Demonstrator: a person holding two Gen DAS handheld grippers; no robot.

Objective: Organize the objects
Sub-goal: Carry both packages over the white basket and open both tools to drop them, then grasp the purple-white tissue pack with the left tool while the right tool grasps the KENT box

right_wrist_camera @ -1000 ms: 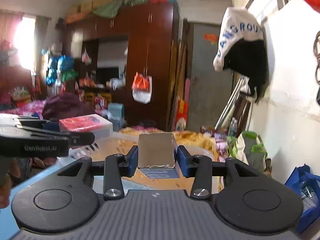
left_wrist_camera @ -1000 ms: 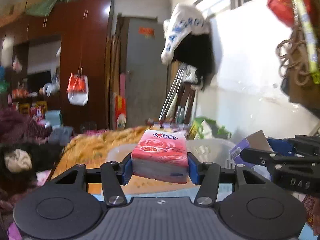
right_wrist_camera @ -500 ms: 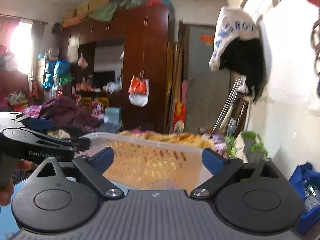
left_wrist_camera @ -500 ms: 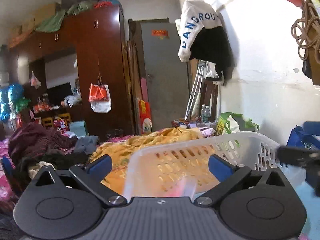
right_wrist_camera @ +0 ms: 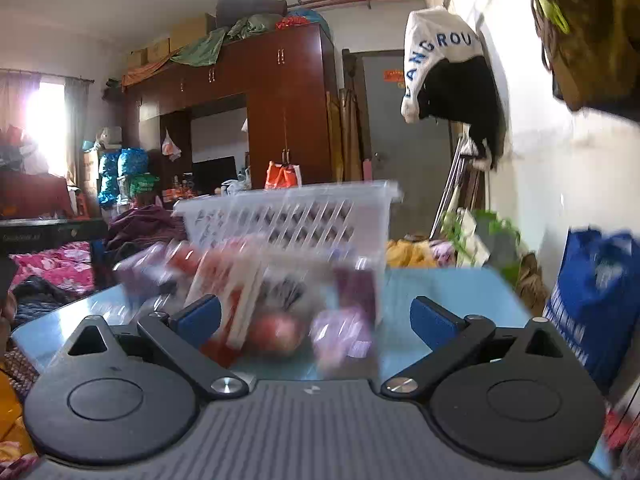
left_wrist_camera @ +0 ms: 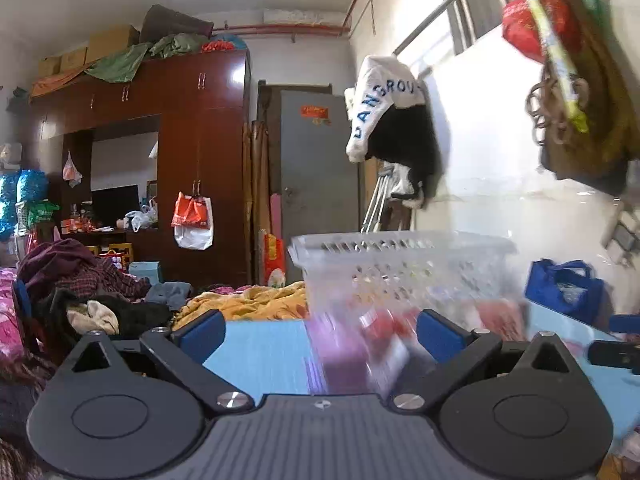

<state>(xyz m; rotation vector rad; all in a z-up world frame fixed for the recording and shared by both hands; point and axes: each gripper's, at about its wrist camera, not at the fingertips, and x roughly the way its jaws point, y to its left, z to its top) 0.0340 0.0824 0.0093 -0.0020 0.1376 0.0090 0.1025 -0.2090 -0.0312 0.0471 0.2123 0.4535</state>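
Observation:
A white perforated plastic basket stands on the light blue table; it also shows in the right wrist view. Blurred objects lie on the table in front of it: a purple box and red packs in the left wrist view, and in the right wrist view red-and-white packs, a red apple and a purple packet. My left gripper is open and empty. My right gripper is open and empty, low behind the apple.
A blue bag sits at the table's right side, also in the left wrist view. The white wall runs along the right. Clothes piles and a yellow blanket lie beyond the table's far edge.
Both grippers opened and let go: the left dropped the pink tissue pack, the right the silver-topped box. Both then pulled back and sank to table height in front of the basket.

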